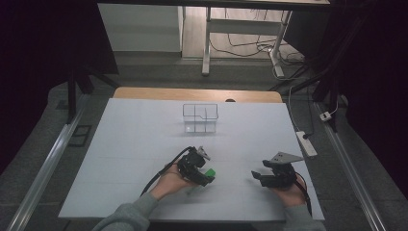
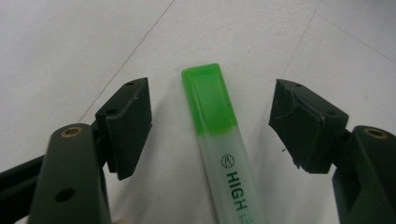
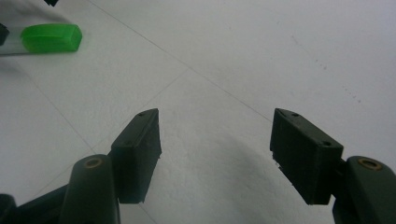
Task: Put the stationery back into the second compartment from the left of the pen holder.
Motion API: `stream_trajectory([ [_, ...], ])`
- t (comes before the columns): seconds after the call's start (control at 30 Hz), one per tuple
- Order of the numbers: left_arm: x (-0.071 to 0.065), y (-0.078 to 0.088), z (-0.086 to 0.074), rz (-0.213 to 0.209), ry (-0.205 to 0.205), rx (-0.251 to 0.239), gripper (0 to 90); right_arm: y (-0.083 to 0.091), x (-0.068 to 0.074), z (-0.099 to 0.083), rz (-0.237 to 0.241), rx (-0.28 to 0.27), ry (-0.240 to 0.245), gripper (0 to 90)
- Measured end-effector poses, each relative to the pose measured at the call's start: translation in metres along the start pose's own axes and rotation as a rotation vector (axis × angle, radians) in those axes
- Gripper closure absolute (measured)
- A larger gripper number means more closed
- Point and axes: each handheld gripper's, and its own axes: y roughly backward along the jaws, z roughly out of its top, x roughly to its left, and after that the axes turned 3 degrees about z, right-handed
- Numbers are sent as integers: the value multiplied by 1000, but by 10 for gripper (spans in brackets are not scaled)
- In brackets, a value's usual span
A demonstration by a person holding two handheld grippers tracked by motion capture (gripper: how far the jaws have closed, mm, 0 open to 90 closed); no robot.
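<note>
White table (image 1: 144, 144): highlighter (image 2: 219, 140) between spread left claw (image 2: 210, 126) jaws (untouched).

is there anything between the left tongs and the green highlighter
Nothing visible. The highlighter lies on the white table in the gap of the open left tongs, with bare table on both sides and neither pad touching it.

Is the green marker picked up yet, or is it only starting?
Only starting. The left tongs sit open around the green highlighter, which lies flat on the white table, not yet squeezed. The right tongs wait open. Gripping and lifting are left, perhaps toward the clear organizer.
</note>
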Motion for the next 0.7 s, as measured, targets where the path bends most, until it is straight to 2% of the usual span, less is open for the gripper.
stream_trajectory([
  [0.27, -2, -12, 1, 20, 1, 21, 333, -1, 0, 0, 0, 8, 5, 324],
  [0.4, -6, -15, 2, 49, -13, 31, 362, 0, 0, 0, -4, 11, 5, 324],
  [0.5, -8, -15, 2, 77, -11, 29, 407, -1, 0, -1, -4, 11, 6, 323],
  [0.57, -12, -16, 2, 108, -24, 28, 429, -1, -1, -1, -4, 11, 7, 323],
  [0.6, -14, -16, 2, 113, -31, 33, 439, -1, -1, -1, -4, 11, 6, 323],
  [0.7, -19, -15, 2, 117, -52, 37, 541, -1, -1, -1, -7, 11, 5, 323],
])
